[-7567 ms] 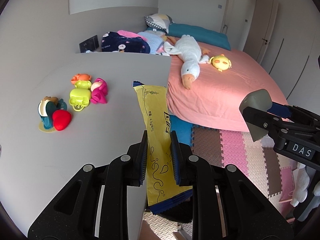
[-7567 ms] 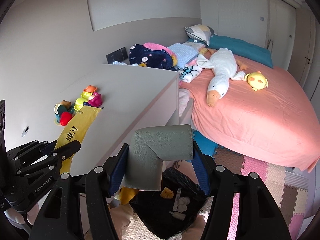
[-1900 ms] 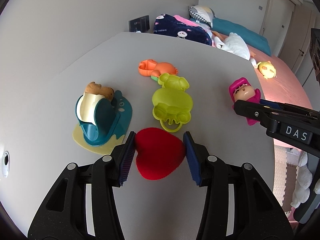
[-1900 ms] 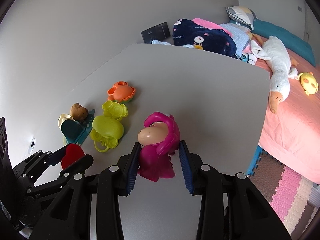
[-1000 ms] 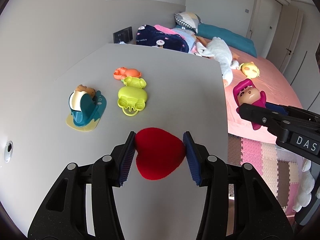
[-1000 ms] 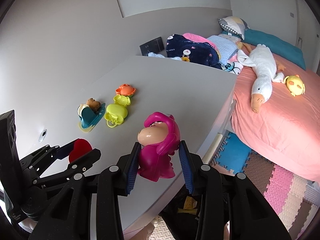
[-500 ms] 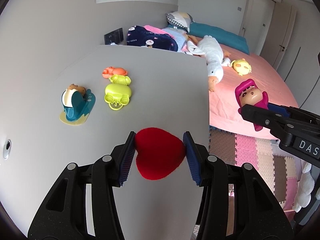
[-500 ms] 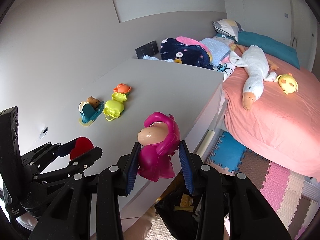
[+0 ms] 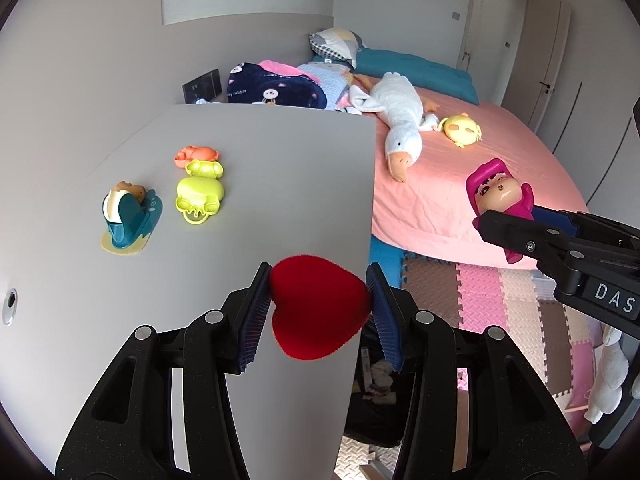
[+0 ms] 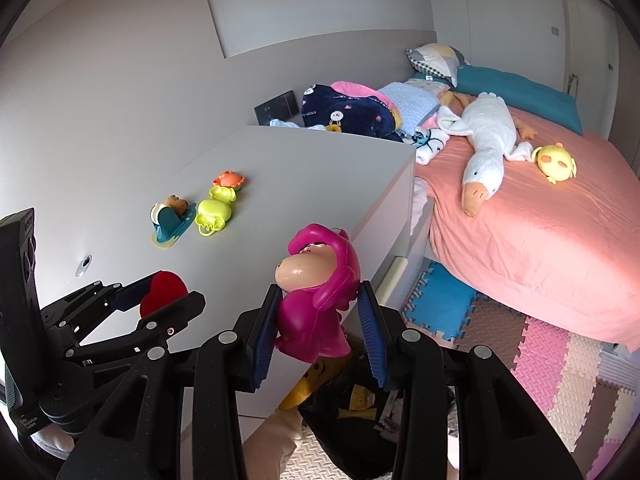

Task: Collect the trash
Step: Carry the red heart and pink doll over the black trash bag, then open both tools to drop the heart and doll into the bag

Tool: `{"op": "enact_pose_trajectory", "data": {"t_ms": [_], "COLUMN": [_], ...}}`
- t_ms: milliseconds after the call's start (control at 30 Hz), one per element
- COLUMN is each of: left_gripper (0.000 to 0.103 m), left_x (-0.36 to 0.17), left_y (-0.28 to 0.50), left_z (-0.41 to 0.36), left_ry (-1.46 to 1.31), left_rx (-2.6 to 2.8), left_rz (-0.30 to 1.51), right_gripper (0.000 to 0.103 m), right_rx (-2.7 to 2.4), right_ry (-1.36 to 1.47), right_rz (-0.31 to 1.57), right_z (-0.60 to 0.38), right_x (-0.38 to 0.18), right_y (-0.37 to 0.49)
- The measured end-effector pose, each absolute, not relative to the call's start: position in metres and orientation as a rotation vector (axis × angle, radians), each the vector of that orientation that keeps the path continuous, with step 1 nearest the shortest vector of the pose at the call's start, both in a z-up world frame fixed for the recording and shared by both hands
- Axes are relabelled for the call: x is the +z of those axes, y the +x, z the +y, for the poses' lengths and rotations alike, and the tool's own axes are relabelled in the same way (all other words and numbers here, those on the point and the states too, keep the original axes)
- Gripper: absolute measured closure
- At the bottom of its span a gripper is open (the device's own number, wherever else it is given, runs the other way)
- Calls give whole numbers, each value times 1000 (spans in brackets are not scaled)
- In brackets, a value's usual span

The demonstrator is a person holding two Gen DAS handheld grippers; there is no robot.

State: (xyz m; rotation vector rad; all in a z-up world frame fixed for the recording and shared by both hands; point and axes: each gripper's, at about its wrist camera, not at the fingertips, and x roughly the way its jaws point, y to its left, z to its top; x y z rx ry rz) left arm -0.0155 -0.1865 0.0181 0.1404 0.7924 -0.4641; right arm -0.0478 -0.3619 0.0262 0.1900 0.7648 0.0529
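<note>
My left gripper (image 9: 318,296) is shut on a red fuzzy heart (image 9: 316,312), held above the near edge of the white dresser top (image 9: 280,184). My right gripper (image 10: 318,320) is shut on a magenta doll figure (image 10: 316,300), held just past the dresser's front corner. Each view catches the other tool at its side: the doll (image 9: 500,200) at the right, the heart (image 10: 162,292) at the left. Below both tools a black trash bag (image 10: 352,412) stands open on the floor with wrappers inside; the left wrist view shows the bag (image 9: 372,400) too.
On the dresser lie a teal toy with a bear (image 9: 128,220), a lime toy (image 9: 200,196) and an orange crab (image 9: 196,154). A pink bed (image 9: 460,184) holds a white goose plush (image 9: 400,120) and a yellow chick (image 9: 460,130). Foam mats (image 10: 540,360) cover the floor.
Both grippers have drawn back from the toys toward the dresser's near edge, each still gripping its item. The trash bag has come into view below them.
</note>
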Motion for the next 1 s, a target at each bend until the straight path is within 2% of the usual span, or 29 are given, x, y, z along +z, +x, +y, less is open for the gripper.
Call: {"op": "enact_pose_trajectory", "data": {"t_ms": [1000], "left_gripper": [56], "left_x": [19], "left_y": [-57], "left_z": [-260], "left_ry": [238], "left_rx": [-628], "left_rz": [786], "right_gripper": [63], "right_rx": [-104], "right_ry": [225], "right_rz": [736], "right_z": [-427], "right_x": [28], "right_y": [-117]}}
